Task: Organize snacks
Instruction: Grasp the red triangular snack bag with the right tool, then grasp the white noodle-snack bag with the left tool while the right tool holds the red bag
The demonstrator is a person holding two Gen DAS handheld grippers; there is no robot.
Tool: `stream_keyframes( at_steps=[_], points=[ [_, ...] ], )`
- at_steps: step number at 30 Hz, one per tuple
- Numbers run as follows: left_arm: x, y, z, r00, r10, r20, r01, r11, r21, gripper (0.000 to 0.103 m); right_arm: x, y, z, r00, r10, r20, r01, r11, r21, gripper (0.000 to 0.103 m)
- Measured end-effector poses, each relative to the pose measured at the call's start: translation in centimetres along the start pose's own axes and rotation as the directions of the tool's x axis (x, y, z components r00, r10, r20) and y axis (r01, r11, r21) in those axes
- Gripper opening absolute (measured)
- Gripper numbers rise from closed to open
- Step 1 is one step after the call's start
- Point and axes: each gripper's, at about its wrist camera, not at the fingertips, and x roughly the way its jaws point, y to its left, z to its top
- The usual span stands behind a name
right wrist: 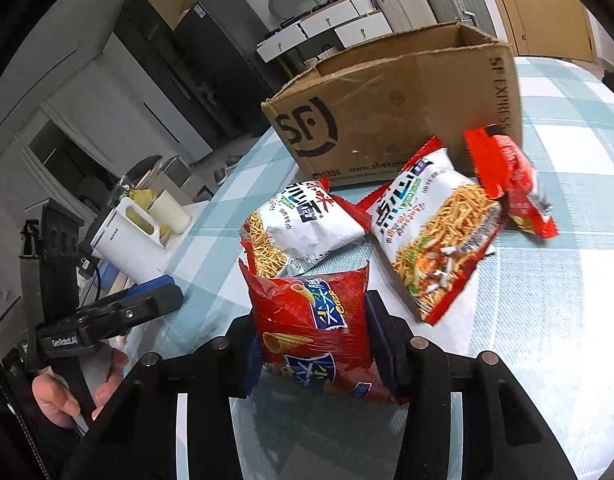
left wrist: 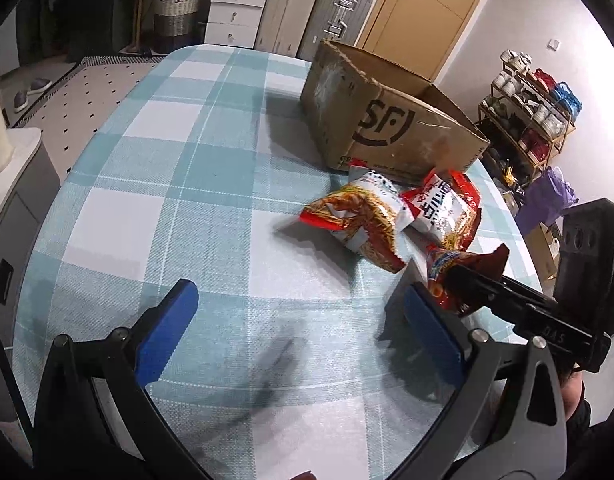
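From the left wrist view, I see my left hand-held gripper (left wrist: 303, 320) spread wide over the checked bench (left wrist: 187, 184), its blue pads (left wrist: 167, 328) holding nothing. Ahead of it and to its right lie two white noodle-snack bags (left wrist: 359, 224), touching each other. Beyond them stands the open SF cardboard box (left wrist: 387, 120), near the bench's far right edge. Just right of my right pad, the right hand-held gripper (left wrist: 463, 280) comes in from the side, clamped on a red crisp bag (left wrist: 447, 276).

From the right wrist view, my right hand-held gripper (right wrist: 311, 344) is closed narrow on the red crisp bag (right wrist: 311, 320), which stands upright between the two pads and bulges above them. Directly ahead lies one white noodle-snack bag (right wrist: 303, 228), with a second (right wrist: 435, 232) to its right, the two touching at their edges. A small red packet (right wrist: 511, 184) sits further right, blurred, against the corner of the SF cardboard box (right wrist: 395, 112), which stands behind all of them. To the left, off the bench (right wrist: 567, 280), the left hand-held gripper (right wrist: 147, 296) shows edge-on, and I cannot tell its opening from here. A white kettle (right wrist: 127, 240) stands beyond it.
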Motion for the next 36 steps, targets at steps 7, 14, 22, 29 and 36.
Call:
stream_keyframes(
  at_steps=[7,14,22,29,36],
  points=[
    [-0.1,-2.4,1.4,1.000,-0.014,0.011,0.013,0.997,0.074,0.102,-3.1,-1.1,-1.0,0.999,-0.006,0.033,0.006,1.000,0.013,0.046],
    [1.8,-5.2,4.3,1.000,-0.027,-0.014,0.029,0.984,0.173,0.102,-6.5,-3.1,-2.2,0.997,-0.035,0.075,0.032,0.998,0.051,0.046],
    [6.7,-7.1,6.6,0.992,-0.023,-0.127,0.054,0.966,0.253,0.102,-8.7,-4.2,-2.8,0.991,-0.082,0.103,0.076,0.995,0.064,0.046],
    [9.9,-6.8,7.1,0.982,0.006,-0.189,0.044,0.965,0.259,0.102,-9.1,-4.4,-2.7,0.991,-0.085,0.099,0.080,0.995,0.058,0.046],
    [11.0,-6.0,7.4,0.974,-0.051,-0.220,0.102,0.969,0.227,0.076,-9.0,-4.4,-2.6,0.991,-0.090,0.100,0.085,0.995,0.051,0.046]
  ],
)
